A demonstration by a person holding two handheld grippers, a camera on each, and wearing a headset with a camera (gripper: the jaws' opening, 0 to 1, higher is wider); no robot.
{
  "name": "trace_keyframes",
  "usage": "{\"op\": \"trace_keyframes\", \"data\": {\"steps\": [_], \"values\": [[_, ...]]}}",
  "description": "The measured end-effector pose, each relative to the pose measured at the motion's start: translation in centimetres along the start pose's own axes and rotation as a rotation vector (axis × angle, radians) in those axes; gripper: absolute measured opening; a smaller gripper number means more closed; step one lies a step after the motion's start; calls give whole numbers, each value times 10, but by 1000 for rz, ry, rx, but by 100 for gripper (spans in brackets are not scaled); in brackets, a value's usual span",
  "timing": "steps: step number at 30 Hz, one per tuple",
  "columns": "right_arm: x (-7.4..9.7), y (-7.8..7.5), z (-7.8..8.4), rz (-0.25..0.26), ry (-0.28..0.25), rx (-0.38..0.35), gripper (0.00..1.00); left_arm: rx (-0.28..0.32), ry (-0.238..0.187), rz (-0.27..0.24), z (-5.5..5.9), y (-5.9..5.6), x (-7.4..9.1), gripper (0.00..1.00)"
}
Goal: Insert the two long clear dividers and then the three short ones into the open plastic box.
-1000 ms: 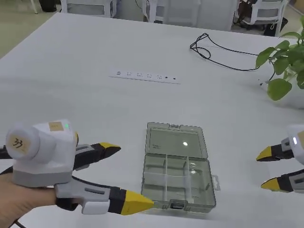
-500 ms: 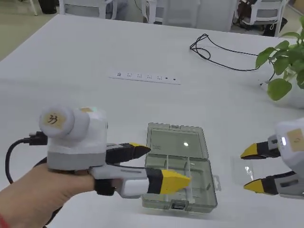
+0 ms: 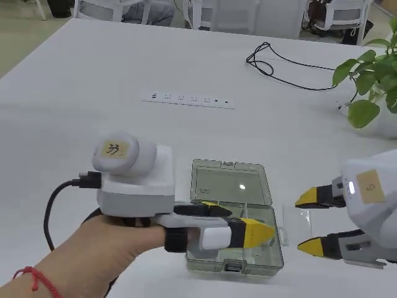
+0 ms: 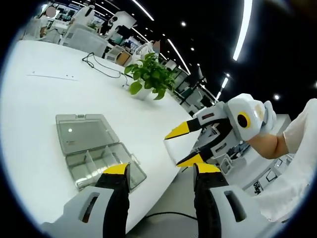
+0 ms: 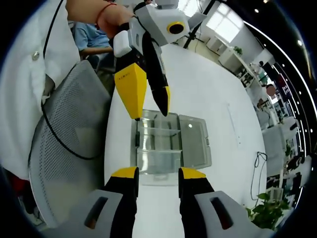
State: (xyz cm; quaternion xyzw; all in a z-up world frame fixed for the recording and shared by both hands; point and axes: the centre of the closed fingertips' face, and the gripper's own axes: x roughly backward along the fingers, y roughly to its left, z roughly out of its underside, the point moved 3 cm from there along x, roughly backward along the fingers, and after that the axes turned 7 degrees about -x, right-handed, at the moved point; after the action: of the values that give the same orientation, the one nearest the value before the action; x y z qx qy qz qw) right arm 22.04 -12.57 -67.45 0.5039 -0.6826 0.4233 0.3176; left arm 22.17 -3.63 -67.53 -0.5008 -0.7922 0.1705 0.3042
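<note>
Box [image 3: 231, 181] close to table [image 3: 124, 74] edge

1. Left gripper [image 3: 251, 222] is showing a white-and-grey body and black jaws tipped in yellow.
2. Right gripper [image 3: 298, 224] is showing the same white, black and yellow.
3. Plastic box [image 3: 229, 186] is appearing see-through smoky grey-green.
4. Table [image 3: 93, 81] and power strip [image 3: 189, 99] are appearing plain white; cable [image 3: 279, 62], black.
5. Plant [image 3: 366, 81] is showing green leaves; wrist string [image 3: 31, 276], red.

An office is suggested by the white table [image 3: 93, 74], power strip [image 3: 189, 99], far office chairs [image 3: 340, 13] and, on the right, a potted plant [image 3: 363, 113]
</note>
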Motion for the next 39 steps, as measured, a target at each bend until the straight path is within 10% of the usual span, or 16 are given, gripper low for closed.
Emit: {"op": "trace_keyframes", "data": {"steps": [21,39], "values": [[1,12,-29,-4,-35,23,33,183,8,52,8,-10,-26,15],[0,12,-29,4,-13,52,33,222,4,96,12,-14,-29,0]]}}
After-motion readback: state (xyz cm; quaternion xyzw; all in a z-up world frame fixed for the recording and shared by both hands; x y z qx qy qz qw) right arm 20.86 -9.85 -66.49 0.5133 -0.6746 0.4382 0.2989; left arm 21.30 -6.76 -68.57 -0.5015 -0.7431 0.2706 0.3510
